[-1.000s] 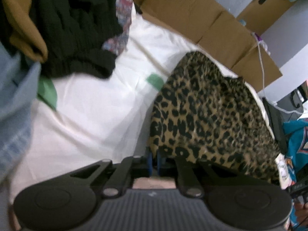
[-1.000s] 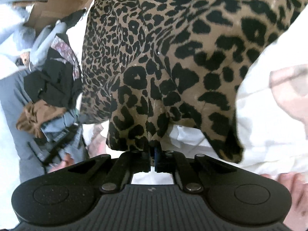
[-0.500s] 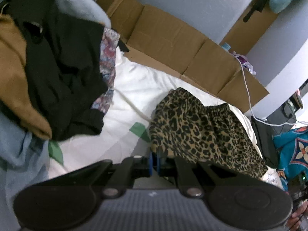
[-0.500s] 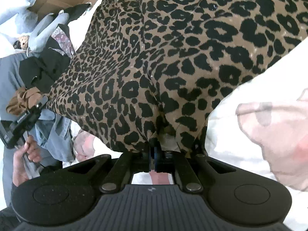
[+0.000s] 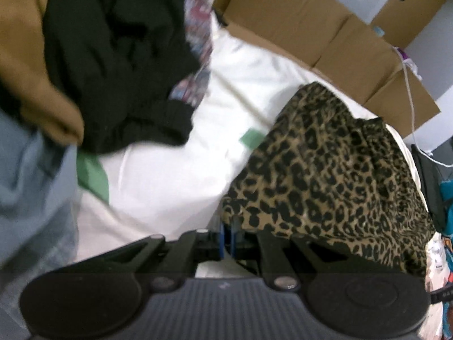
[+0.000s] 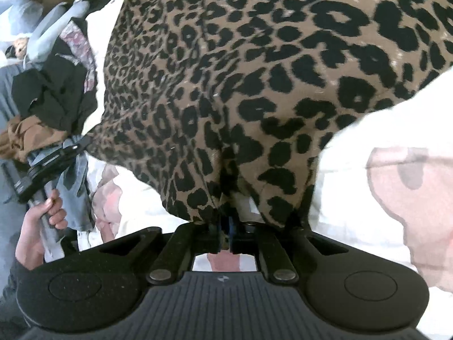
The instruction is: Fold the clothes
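A leopard-print garment (image 5: 334, 170) lies spread over the white bedsheet (image 5: 158, 175). My left gripper (image 5: 226, 235) is shut on its near left corner, the cloth draping off to the right. In the right wrist view the same leopard-print garment (image 6: 254, 85) fills most of the frame, and my right gripper (image 6: 225, 226) is shut on a bunched edge of it. At the left of that view the other gripper (image 6: 51, 167) shows, held by a hand (image 6: 36, 226), pinching the garment's far corner.
A pile of clothes, black (image 5: 113, 56), tan (image 5: 31, 70) and blue (image 5: 28, 184), lies at the left on the bed. Flattened cardboard boxes (image 5: 311, 28) line the wall behind. A white cable (image 5: 410, 90) hangs at the right. The sheet has pink and green prints.
The left gripper's view has swung down and nearer the bed again, the garment looking larger. In the right view the cloth has shifted a little, stretched between both grippers.
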